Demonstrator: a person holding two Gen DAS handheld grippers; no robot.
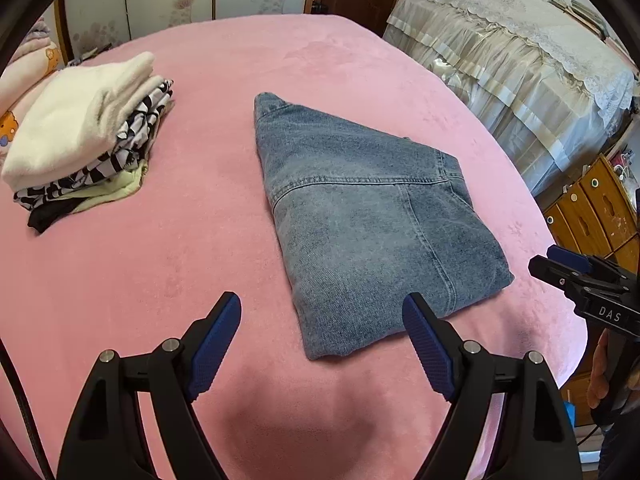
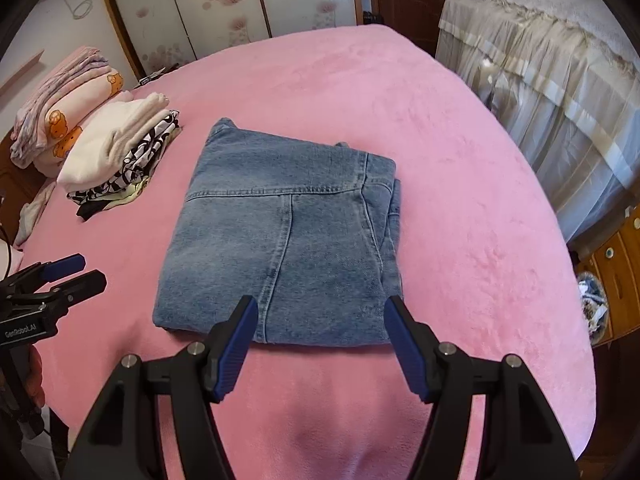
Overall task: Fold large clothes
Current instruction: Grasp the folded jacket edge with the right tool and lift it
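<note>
A folded pair of blue jeans (image 1: 368, 216) (image 2: 288, 232) lies flat on the pink blanket (image 1: 180, 260) (image 2: 460, 200). My left gripper (image 1: 322, 300) hovers open over the jeans' near left corner, holding nothing. My right gripper (image 2: 322, 304) is open above the jeans' near edge, its blue pads apart and not touching the denim. Each gripper shows in the other's view, the right gripper (image 1: 546, 260) at the right edge and the left gripper (image 2: 90, 270) at the left edge. A hand holds each handle.
A stack of folded clothes (image 1: 80, 132) (image 2: 116, 148), cream on top with black-and-white stripes beneath, sits at the left of the bed. Rolled quilts (image 2: 60, 108) lie behind it. A lace-covered bed (image 1: 520, 64) and wooden drawers (image 1: 592, 208) stand to the right.
</note>
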